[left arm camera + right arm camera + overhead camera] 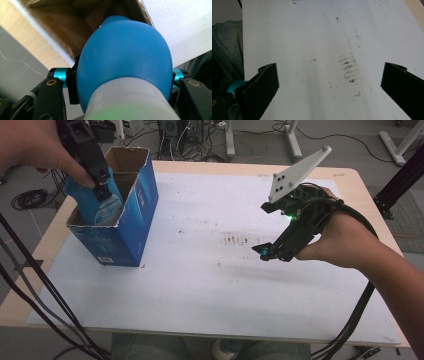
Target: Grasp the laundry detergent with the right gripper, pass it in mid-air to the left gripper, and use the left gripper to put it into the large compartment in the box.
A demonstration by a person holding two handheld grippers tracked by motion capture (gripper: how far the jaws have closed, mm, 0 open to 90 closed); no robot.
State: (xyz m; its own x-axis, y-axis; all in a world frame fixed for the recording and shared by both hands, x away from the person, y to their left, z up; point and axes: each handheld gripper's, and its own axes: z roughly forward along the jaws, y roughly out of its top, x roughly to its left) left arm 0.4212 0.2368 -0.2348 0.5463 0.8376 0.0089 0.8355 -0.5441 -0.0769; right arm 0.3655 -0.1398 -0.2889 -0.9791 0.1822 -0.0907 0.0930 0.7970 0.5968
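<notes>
The left gripper (102,182) is clamped on a blue rubber bulb (125,57), its jaws pressed against the bulb's two sides, and it holds the bulb over the open top of a blue cardboard box (135,220) at the table's left, with the bulb's lower part already inside the opening. The right gripper (272,251) hangs above the middle right of the white sheet (200,285) with its jaws spread wide and nothing between them. The bulb is smooth, rounded and matte, swelling like a pear, and joins a pale ribbed collar (125,92) near the jaws. The box is glossy blue outside and raw brown inside, its top edge torn and ragged. The sheet is flat and white, marked by a patch of brown smears (348,67). The left gripper view shows the bulb close up with the brown inner wall (62,20) of the box behind it. The right gripper view shows the smears in detail, which the high view gives as a faint stain (240,240). The high view shows the wooden table edge (345,172), the grey plate (297,172) on the right gripper and trailing black cables (30,285).
</notes>
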